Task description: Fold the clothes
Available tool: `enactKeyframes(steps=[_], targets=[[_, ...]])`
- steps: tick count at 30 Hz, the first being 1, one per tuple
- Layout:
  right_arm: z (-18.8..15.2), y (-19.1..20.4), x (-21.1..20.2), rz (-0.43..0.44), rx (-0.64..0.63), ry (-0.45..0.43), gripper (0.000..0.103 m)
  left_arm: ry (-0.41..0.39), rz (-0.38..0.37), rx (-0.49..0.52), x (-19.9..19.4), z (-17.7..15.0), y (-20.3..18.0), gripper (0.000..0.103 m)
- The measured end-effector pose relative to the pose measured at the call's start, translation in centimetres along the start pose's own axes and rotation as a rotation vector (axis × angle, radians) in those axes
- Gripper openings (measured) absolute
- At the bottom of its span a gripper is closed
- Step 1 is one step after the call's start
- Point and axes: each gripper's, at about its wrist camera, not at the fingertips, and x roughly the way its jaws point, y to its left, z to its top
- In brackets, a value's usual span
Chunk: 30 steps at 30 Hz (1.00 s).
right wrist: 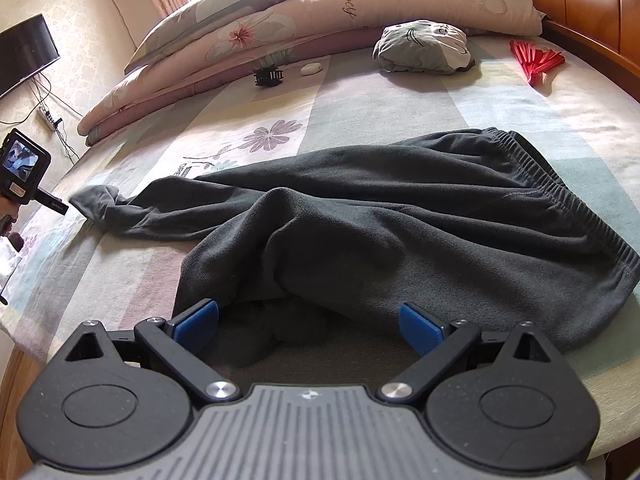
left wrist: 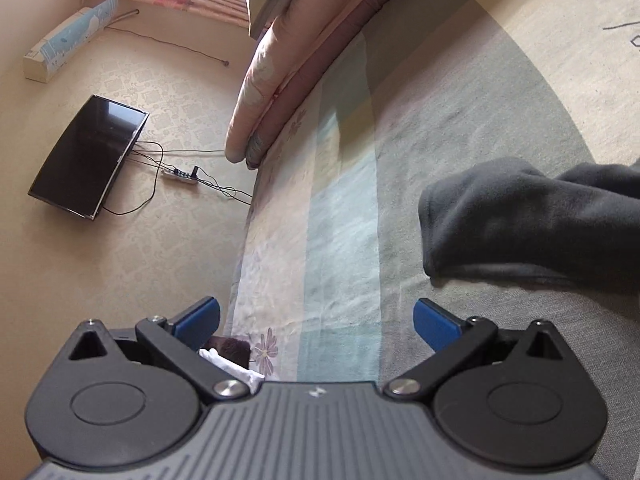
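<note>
Dark pants (right wrist: 400,216) spread out on the bed (right wrist: 500,92), rumpled, right gripper (right wrist: 308,320) at their near edge, fingers wide apart, left gripper (left wrist: 316,320) by a pant leg end, fingers wide apart, holding nothing

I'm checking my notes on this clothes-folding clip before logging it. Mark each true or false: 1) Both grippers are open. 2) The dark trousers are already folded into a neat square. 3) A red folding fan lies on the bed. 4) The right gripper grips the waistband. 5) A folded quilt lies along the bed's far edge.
1) True: the left gripper and right gripper both have their jaws apart.
2) False: the dark grey fleece trousers lie spread and rumpled.
3) True: the red folding fan lies on the striped floral bedsheet.
4) False: it holds nothing.
5) True: the pink floral quilt.
</note>
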Motion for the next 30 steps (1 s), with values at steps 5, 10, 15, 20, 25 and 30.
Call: enactKeyframes(steps=[5, 10, 15, 20, 25, 30], targets=[[-0.1, 0.5, 0.1, 0.012, -0.013, 0.008, 0.099, -0.027, -0.156, -0.043, -2.1, -1.6, -0.9, 0.102], [-0.3, 1.0, -0.4, 0.016, -0.024, 0.005, 0.099, -0.112, -0.361, -0.042, -6.9, -3.0, -3.1, 0.102], [-0.8, 1.2, -1.2, 0.013, -0.032, 0.0, 0.1, -0.209, -0.637, -0.043, -13.7, -4.4, -5.5, 0.102], [-1.4, 0.7, -2.2, 0.008, -0.019, -0.009, 0.101, -0.312, -0.82, 0.04, -20.9, -6.4, -8.8, 0.102], [-2.2, -0.3, -3.0, 0.007, 0.01, -0.02, 0.102, -0.374, -0.933, 0.07, -26.2, -8.3, -11.1, 0.102], [-3.1, -1.7, -2.6, 0.014, 0.046, 0.005, 0.103, -0.402, -0.978, 0.042, -29.2, -9.4, -12.6, 0.102]])
